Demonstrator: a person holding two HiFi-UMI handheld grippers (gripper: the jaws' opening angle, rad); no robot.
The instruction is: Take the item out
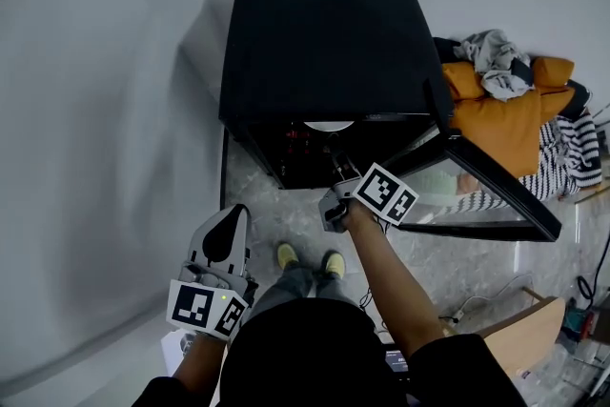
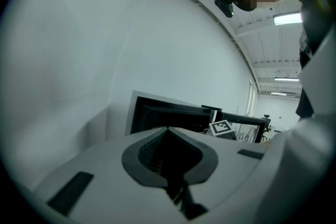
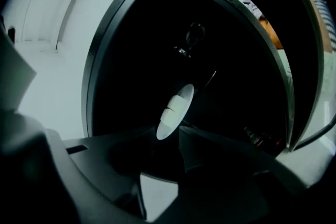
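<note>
White disc [image 1: 328, 125] mostly hidden under black cabinet [image 1: 324, 43] top, interior too dark

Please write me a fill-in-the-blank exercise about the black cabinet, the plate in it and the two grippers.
1. The cabinet has its door swung out to the person's ____ side.
2. The plate inside the cabinet is ____ in colour.
3. The left gripper is shut, held back from the cabinet; the right gripper, at the opening, is ____.

Missing words: right; white; open
</note>
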